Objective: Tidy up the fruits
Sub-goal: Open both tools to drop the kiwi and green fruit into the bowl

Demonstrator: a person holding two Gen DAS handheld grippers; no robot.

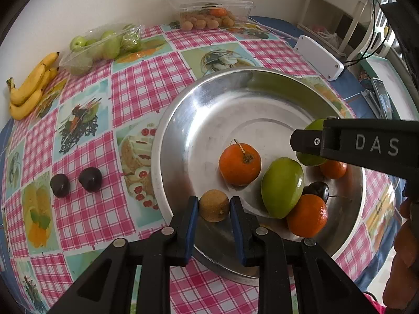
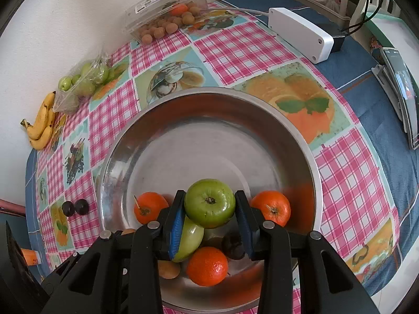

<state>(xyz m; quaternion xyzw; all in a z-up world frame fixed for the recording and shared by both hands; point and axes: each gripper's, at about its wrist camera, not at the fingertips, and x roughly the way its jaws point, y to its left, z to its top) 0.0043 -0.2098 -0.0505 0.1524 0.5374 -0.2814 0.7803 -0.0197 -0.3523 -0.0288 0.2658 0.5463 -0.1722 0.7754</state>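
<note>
A white wall backs the surface (image 1: 146, 89), which is spread with a pink-checked cloth printed with food pictures. Along its far edge lie bananas (image 1: 31, 86), a clear tray of green fruits (image 1: 97, 47) and a clear box of longans (image 1: 209, 15); a white box (image 2: 301, 34) sits toward the far right corner. A steel bowl (image 2: 125, 157) stands near the front edge, holding three tangerines (image 1: 239, 163), a green fruit (image 1: 282, 187) and a dark cherry (image 1: 318, 191). The left hand-held gripper (image 1: 214, 206) is clamped on a longan (image 1: 214, 205) at the bowl's near-left rim. The right hand-held gripper (image 2: 209, 206) grips a green apple-shaped fruit (image 2: 209, 203) above the bowl. Two dark cherries (image 1: 76, 181) rest on the cloth left of the bowl.
</note>
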